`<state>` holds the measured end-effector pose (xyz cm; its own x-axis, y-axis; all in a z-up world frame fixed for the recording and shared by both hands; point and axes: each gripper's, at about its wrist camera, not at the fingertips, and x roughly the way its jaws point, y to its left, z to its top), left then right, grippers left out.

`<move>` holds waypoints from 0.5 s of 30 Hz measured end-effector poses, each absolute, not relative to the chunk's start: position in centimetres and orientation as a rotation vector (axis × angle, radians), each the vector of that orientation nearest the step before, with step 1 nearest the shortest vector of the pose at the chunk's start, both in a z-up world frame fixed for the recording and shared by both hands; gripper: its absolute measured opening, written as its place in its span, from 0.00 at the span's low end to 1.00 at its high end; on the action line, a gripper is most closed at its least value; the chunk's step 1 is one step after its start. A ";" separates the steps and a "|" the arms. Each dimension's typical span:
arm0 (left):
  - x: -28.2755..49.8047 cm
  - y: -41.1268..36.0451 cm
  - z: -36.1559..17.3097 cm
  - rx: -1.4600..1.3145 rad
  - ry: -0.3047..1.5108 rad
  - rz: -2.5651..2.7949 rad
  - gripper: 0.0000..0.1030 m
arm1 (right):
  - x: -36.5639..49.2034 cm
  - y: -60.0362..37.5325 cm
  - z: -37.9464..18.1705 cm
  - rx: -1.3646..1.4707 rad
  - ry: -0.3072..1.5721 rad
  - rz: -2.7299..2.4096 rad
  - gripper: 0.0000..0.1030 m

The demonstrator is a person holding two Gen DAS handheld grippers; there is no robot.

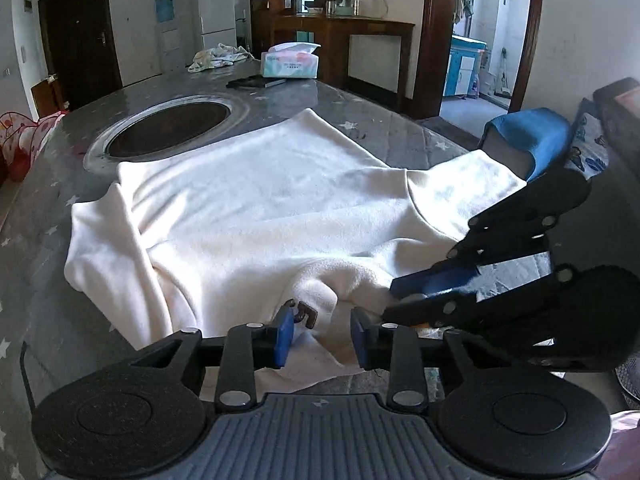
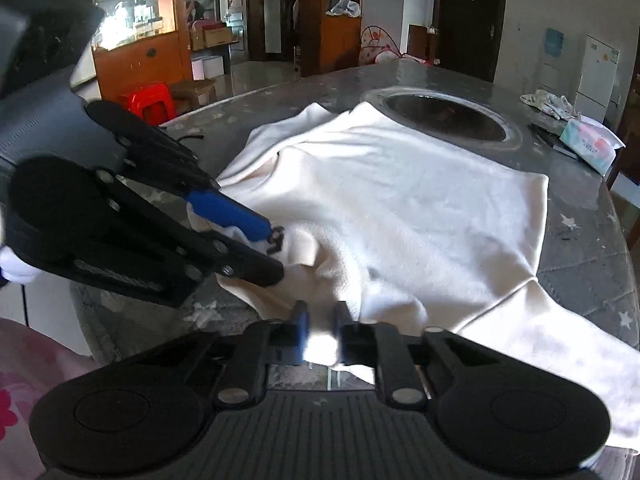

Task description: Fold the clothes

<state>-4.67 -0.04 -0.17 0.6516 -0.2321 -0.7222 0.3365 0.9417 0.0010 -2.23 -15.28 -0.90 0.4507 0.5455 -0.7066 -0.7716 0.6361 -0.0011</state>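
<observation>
Left wrist view: the cream garment (image 1: 256, 216) lies spread over the grey surface (image 1: 48, 208), its far edge just short of the round hole (image 1: 168, 128) at 11 o'clock. The left gripper (image 1: 322, 330) stands at 6 o'clock with its fingers spread, a fold of cloth lying loose between them; its base cuts off the near hem. From 3 o'clock the right gripper (image 1: 404, 296) reaches in, blurred at the tip, and covers that corner of the cloth. A tissue pack (image 1: 290, 62) sits at 12 o'clock.

Right wrist view: the garment (image 2: 400, 200) fills the middle, one sleeve trailing off toward 4 o'clock and out of frame. The right gripper (image 2: 320, 316) has its fingers drawn close, pinching a bright, overexposed bit of cloth; the exact contact is hard to make out. The left gripper (image 2: 276, 250) comes in from 9 o'clock, its tip on the cloth.
</observation>
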 end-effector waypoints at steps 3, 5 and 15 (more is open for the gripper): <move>-4.2 0.0 -0.7 0.155 0.800 -0.313 0.31 | -2.5 -16.0 0.0 -0.330 0.712 0.833 0.06; -3.9 0.4 -1.0 0.139 0.805 -0.306 0.16 | -2.5 -16.6 0.7 -0.312 0.706 0.834 0.05; -6.0 2.3 1.3 0.071 0.737 -0.415 0.09 | -2.5 -17.3 0.7 -0.320 0.756 0.891 0.13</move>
